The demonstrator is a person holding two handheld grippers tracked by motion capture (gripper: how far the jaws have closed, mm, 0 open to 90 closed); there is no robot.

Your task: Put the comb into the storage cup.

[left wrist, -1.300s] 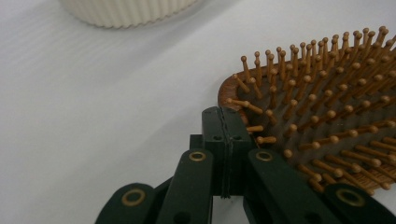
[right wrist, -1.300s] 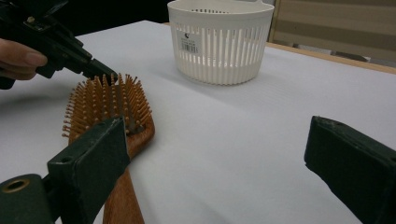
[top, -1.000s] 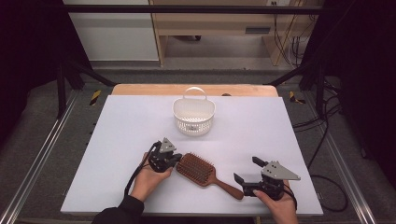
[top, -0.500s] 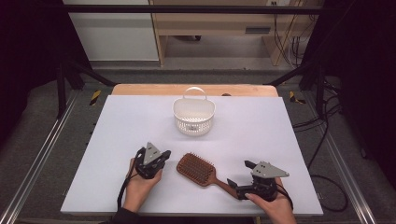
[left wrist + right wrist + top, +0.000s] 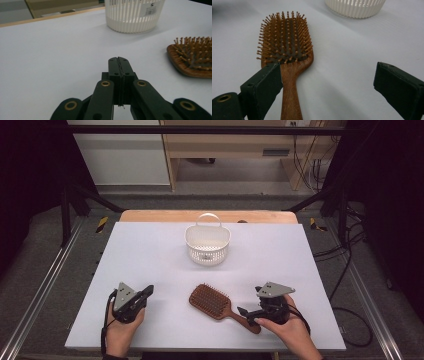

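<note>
A wooden paddle hairbrush (image 5: 215,302) lies bristles up on the white table, its handle pointing to the front right. My right gripper (image 5: 246,314) is at the handle's end and open. In the right gripper view the hairbrush (image 5: 287,42) has its handle between the wide-spread jaws of the right gripper (image 5: 328,75), close beside the left one, and the pads do not press on it. My left gripper (image 5: 147,292) rests to the left of the brush, apart from it. The left gripper (image 5: 119,67) is shut with nothing in it, and the hairbrush (image 5: 192,60) lies off to its right.
A white slatted basket (image 5: 207,242) with a handle stands at the middle back of the table (image 5: 150,245). It appears as the basket (image 5: 132,15) ahead of the left gripper and as the basket (image 5: 355,7) beyond the brush. Metal rails and cables flank the table.
My left gripper has slid left, away from the brush head it was beside. My right gripper has moved left, bringing its open jaws around the brush handle.
</note>
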